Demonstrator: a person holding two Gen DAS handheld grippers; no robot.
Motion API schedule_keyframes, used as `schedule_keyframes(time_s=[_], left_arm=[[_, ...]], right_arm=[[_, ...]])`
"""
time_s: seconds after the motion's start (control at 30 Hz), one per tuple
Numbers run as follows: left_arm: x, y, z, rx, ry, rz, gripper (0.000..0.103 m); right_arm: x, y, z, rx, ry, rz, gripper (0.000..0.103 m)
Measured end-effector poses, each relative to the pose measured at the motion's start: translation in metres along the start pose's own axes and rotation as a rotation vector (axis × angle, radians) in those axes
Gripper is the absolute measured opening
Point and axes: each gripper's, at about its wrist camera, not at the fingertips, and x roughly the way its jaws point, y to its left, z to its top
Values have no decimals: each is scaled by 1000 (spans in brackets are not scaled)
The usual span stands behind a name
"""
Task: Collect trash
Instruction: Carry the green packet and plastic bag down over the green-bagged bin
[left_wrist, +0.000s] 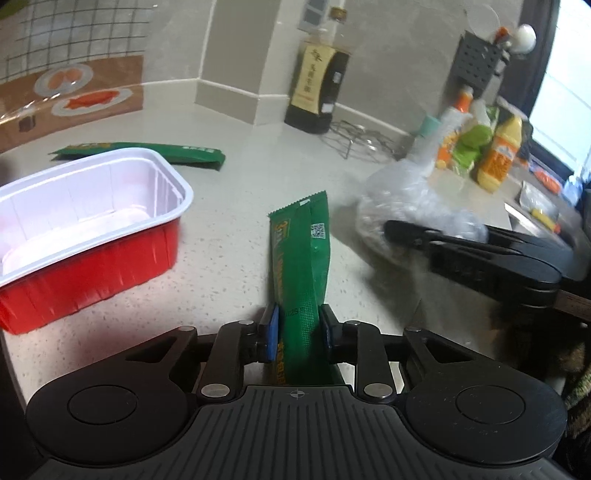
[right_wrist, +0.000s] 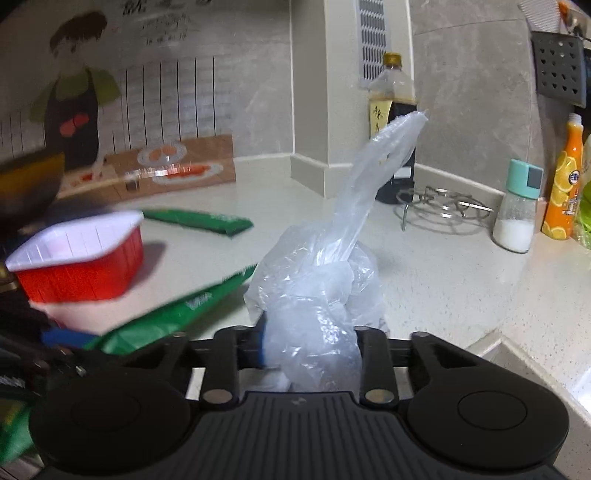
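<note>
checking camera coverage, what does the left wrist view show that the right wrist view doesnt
Left wrist only: the right gripper seen from the side at the clear plastic bag, and the left gripper shut on a green packet.
Right wrist only: a salt shaker with a teal cap, and the bag's long handle standing up.
Both: the red tray, a second green packet, the dark sauce bottle.

Pale speckled table (right_wrist: 461, 280) runs into a corner of grey marbled wall (right_wrist: 472, 110) with a light skirting strip. A protruding column (right_wrist: 314, 92) carries a vent grille (right_wrist: 372, 40). Cartoon cook decal (right_wrist: 74, 92) on left wall. Bright window (left_wrist: 569, 92) at right.
</note>
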Motion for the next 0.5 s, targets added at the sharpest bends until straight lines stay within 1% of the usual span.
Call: schedule_keyframes(time_s=[0.2, 0.33, 0.43, 0.5], left_arm=[[-7, -7, 8, -14, -74, -33, 26], [-17, -30, 13, 26, -117, -76, 26], [-19, -55, 12, 61, -118, -131, 26], [-19, -73, 8, 84, -101, -177, 26]], right_arm=[[-37, -20, 7, 14, -61, -27, 26], [-70, -41, 4, 36, -95, -57, 26], [-95, -55, -4, 36, -106, -80, 26], [-109, -64, -12, 31, -98, -97, 26]])
